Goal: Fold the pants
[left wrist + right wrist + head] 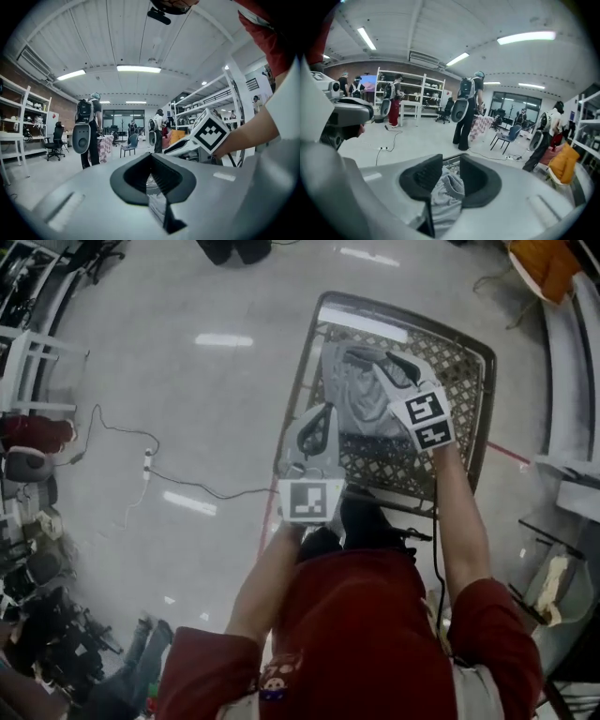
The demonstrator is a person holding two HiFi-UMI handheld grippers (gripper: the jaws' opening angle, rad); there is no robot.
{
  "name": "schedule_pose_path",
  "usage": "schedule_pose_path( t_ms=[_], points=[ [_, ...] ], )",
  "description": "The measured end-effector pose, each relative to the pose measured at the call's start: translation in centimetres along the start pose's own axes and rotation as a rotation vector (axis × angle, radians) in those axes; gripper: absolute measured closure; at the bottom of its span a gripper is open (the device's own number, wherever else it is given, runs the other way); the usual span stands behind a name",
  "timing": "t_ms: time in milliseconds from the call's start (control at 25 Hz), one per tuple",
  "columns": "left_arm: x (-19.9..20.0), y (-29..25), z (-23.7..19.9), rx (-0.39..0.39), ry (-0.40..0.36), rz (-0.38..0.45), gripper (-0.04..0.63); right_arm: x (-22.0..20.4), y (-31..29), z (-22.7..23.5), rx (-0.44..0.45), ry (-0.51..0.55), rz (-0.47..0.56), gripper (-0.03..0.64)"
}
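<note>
Grey pants [361, 399] hang over a wire basket [476, 399] in the head view. My right gripper [375, 360] is above the basket. Its jaws stand partly apart with a bunched grey waistband [449, 183] filling the gap and touching both pads [425, 174]. My left gripper [319, 423] is lower, at the left edge of the pants. In the left gripper view its jaws [151, 177] are pressed together, with a thin grey strip of cloth in the slit between them. The right gripper's marker cube [209, 132] shows close by on the right.
The basket stands on a pale shiny floor. A cable [187, 486] and a power strip [147, 462] lie to its left. White shelves [410, 96], chairs [508, 136] and standing people with backpacks [466, 110] fill the room beyond.
</note>
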State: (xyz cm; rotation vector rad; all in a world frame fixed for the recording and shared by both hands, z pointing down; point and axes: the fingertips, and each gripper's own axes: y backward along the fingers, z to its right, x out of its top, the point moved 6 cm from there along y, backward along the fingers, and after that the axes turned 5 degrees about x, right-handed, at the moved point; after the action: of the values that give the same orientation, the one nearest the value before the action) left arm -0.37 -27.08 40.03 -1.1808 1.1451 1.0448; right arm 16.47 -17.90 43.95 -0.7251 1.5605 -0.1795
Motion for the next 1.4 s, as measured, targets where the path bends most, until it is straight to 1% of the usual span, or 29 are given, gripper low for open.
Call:
schedule_pose_path(
  t_ms=[80,160,400,560,680,800,920,1000,1120,1200,1320,1400],
  points=[
    [1.2,-0.1,-0.1,-0.024,-0.006,0.062,0.591,1.3,2.6,-0.1,-0.069,0.002,0.059,0.511],
    [1.8,0.9,0.4,-0.049,-0.022,0.115,0.591,1.3,5.8,-1.3,-0.134,-0.008,0.096,0.511],
    [3.0,6.8,1.8,-0.101,0.001,0.128,0.591,1.2,16.3,-7.5,-0.308,-0.055,0.189,0.511],
    [3.1,10.2,3.3,-0.161,0.0,0.141,0.591,0.3,21.7,-11.5,-0.402,-0.097,0.202,0.511],
    [2.3,12.9,4.3,-0.189,0.005,0.134,0.591,-0.9,24.9,-14.2,-0.434,-0.135,0.2,0.511],
    [1.2,15.3,5.5,-0.196,0.005,0.116,0.591,-2.7,28.0,-16.3,-0.486,-0.165,0.18,0.511],
    [0.7,16.3,5.7,-0.184,0.033,0.097,0.591,-3.4,29.4,-17.0,-0.503,-0.195,0.178,0.511],
    [0.5,16.5,5.5,-0.184,0.026,0.093,0.591,-3.2,29.7,-17.3,-0.507,-0.203,0.191,0.511],
    [1.2,16.8,6.3,-0.186,0.024,0.115,0.591,-2.9,30.5,-17.6,-0.512,-0.186,0.226,0.511],
    [2.2,16.9,7.5,-0.184,0.028,0.135,0.591,-2.6,31.7,-17.5,-0.518,-0.194,0.265,0.511],
    [3.8,16.9,9.7,-0.175,-0.01,0.156,0.591,-2.4,33.8,-17.2,-0.553,-0.191,0.33,0.517],
    [5.0,16.8,10.8,-0.15,-0.018,0.174,0.591,-2.2,34.7,-17.1,-0.56,-0.176,0.37,0.521]
  ],
)
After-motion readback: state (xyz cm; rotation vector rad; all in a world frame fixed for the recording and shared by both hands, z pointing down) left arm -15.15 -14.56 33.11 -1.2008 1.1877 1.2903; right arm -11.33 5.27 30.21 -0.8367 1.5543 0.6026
